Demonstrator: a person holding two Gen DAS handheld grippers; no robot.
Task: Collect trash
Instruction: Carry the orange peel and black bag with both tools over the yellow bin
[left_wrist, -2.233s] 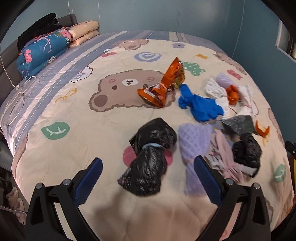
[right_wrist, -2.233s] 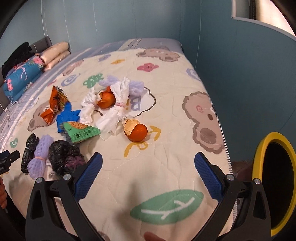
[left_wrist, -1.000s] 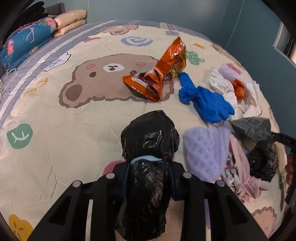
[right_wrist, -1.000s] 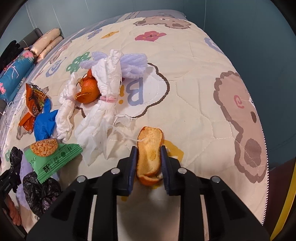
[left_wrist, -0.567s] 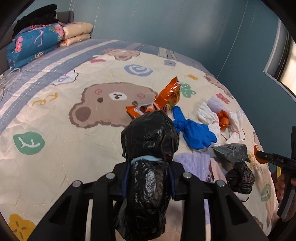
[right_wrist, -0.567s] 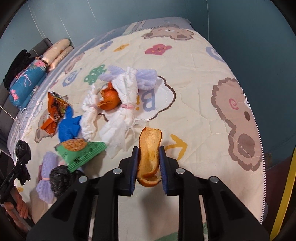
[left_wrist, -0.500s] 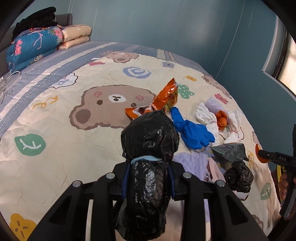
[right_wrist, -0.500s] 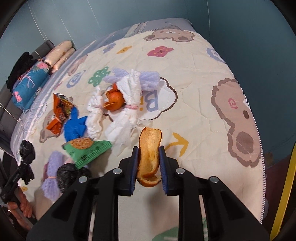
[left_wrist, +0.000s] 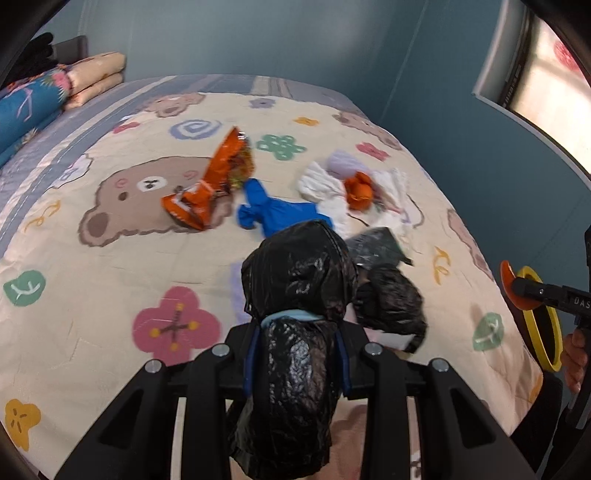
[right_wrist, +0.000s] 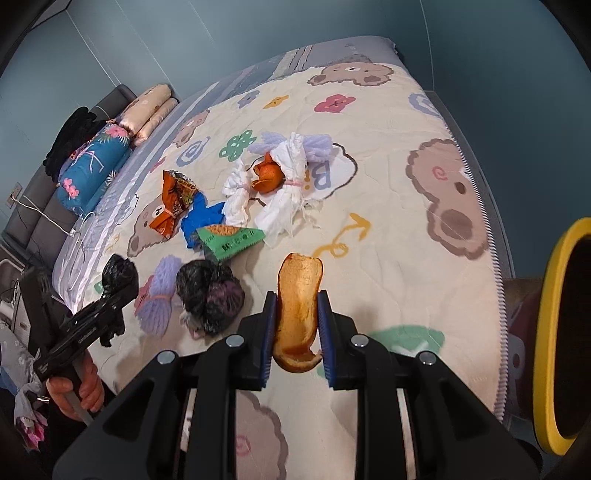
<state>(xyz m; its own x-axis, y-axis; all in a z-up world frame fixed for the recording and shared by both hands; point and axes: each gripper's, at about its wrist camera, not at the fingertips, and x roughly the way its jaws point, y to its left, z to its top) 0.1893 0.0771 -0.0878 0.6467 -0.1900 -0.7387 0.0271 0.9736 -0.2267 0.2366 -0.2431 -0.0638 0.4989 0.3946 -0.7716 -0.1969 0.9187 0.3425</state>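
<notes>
Black, crinkled plastic, cinched at its waist by a pale blue band, fills the left hand-held gripper (left_wrist: 297, 354), whose blue pads are closed tight on the knotted trash bag (left_wrist: 295, 295); its bulging top rises beyond the fingertips and its tail hangs down between the black arms. Clamped upright in the right hand-held gripper (right_wrist: 297, 332) is a curl of orange peel (right_wrist: 299, 302), pithy side showing, with the jaws drawn nearly together on it and its tip standing clear above the pads. Both loads are held off the bed (right_wrist: 388, 122), above a cream quilt printed with brown bears, flowers and swirls. On the quilt lies the rest of the litter: an orange snack wrapper (left_wrist: 214, 184), a blue glove (left_wrist: 277, 214), white tissues (right_wrist: 284, 184) bunched around another orange peel piece (right_wrist: 267, 173), a green packet (right_wrist: 229, 240), a lilac mesh bundle (right_wrist: 160, 295) and a second black bag (left_wrist: 388, 299) just beside the held one. A yellow-rimmed bin (right_wrist: 554, 332) stands past the bed's edge near the right hand-held gripper. Folded bedding (right_wrist: 92, 170) is stacked at the headboard, the walls are blue-grey, and a window (left_wrist: 546, 62) lets in daylight.
</notes>
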